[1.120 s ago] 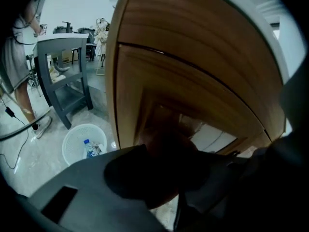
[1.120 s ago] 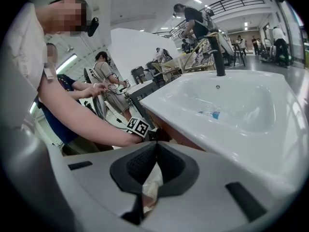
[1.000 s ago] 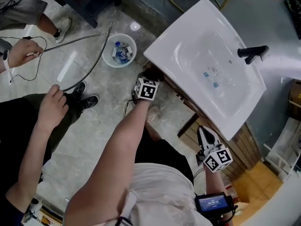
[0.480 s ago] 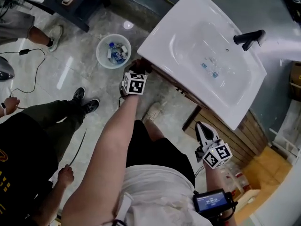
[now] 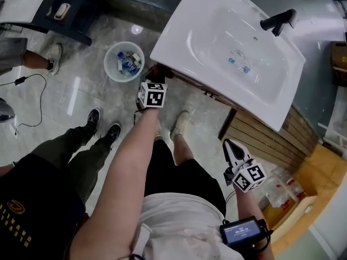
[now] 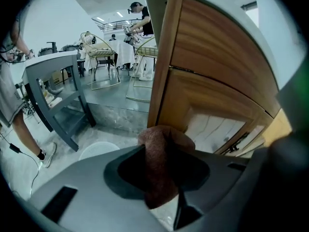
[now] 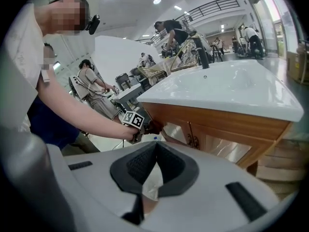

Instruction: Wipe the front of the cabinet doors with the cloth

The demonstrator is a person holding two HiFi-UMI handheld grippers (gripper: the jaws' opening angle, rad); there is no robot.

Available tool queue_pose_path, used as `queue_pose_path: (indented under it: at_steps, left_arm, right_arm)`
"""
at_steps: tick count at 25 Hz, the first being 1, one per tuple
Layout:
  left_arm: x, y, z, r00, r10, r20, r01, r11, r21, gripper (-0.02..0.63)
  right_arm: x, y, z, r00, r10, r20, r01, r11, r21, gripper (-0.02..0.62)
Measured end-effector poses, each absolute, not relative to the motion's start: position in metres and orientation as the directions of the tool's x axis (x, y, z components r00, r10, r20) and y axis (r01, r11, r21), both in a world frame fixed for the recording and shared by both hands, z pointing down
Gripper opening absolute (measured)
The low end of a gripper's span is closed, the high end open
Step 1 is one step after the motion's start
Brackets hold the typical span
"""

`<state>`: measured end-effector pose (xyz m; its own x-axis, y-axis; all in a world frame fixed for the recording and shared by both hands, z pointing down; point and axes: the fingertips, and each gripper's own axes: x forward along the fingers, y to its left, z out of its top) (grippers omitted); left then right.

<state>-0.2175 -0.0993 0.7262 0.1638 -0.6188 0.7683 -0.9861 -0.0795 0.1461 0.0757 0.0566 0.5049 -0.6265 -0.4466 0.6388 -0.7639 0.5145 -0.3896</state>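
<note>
The left tongs [image 6: 164, 139] are pinched shut on a brown cloth [image 6: 155, 178], close by the left end of the wooden cabinet doors [image 7: 219, 144] under the sink [image 5: 233, 47]. The right tongs [image 7: 155, 146] are closed on nothing. The cloth looks soft and light, so hold a thick bunch.

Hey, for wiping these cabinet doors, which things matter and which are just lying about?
In the job: brown fuzzy cloth, pinched in the left tongs; wooden cabinet doors.
Lying about: round white plastic bin; white ceramic basin; black metal tap; right tongs, shut and empty.
</note>
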Motion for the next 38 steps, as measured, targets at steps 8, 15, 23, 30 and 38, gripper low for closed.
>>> queue_pose_path:
  at_steps: [8, 15, 23, 30, 38]
  left_arm:
    - [-0.189, -0.1, 0.743, 0.223, -0.583, 0.781, -0.972, -0.195, 0.132, 0.135]
    - [-0.15, -0.097, 0.752, 0.291, -0.566, 0.771, -0.953, -0.244, 0.18, 0.135]
    - [-0.092, -0.09, 0.744, 0.367, -0.559, 0.743, -0.927, -0.283, 0.245, 0.135]
    - [-0.033, -0.077, 0.743, 0.444, -0.517, 0.732, -0.888, -0.364, 0.282, 0.135]
    - [0.004, -0.05, 0.752, 0.482, -0.468, 0.741, -0.861, -0.411, 0.3, 0.135]
  right_arm:
    - [0.08, 0.069, 0.515, -0.575, -0.52, 0.632, -0.814, 0.438, -0.381, 0.014]
    - [0.089, 0.085, 0.519, -0.549, -0.53, 0.646, -0.834, 0.399, -0.382, 0.014]
    - [0.106, 0.073, 0.52, -0.579, -0.507, 0.638, -0.81, 0.445, -0.381, 0.014]
    - [0.117, 0.055, 0.517, -0.619, -0.491, 0.613, -0.778, 0.494, -0.39, 0.014]
    - [0.141, 0.056, 0.528, -0.637, -0.451, 0.625, -0.759, 0.511, -0.403, 0.014]
